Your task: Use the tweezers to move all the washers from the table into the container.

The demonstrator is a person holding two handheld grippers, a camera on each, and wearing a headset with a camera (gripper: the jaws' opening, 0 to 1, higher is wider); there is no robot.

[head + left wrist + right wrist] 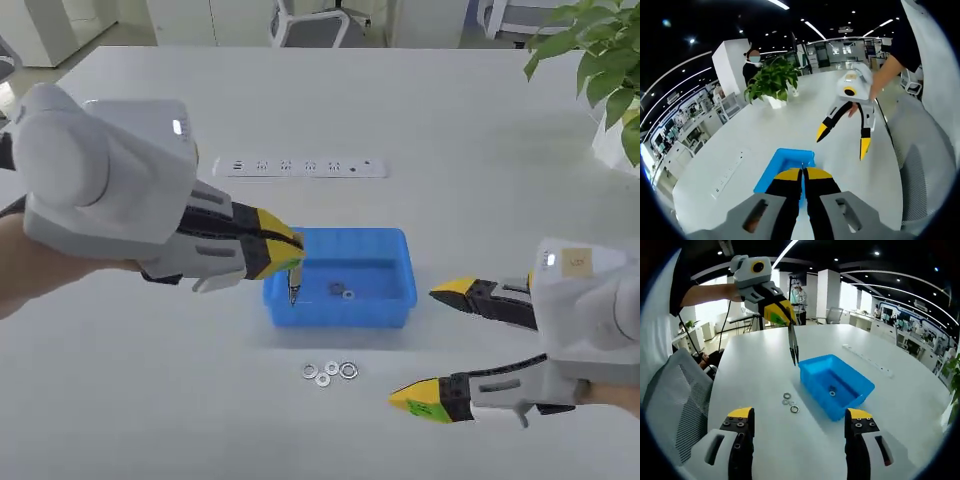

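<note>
Our left gripper has its jaws clamped on the tweezers, tips over the left end of the container. Just in front of the container lie the washers, thin, light and likely slippery, so we'd pinch one across its ring. Right of it our right gripper hovers, jaws spread and empty, over bare desk.

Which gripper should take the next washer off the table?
Left. The left gripper is shut on the tweezers, tips at the near rim of the container, just beyond the washers. The right gripper is open and empty.
</note>
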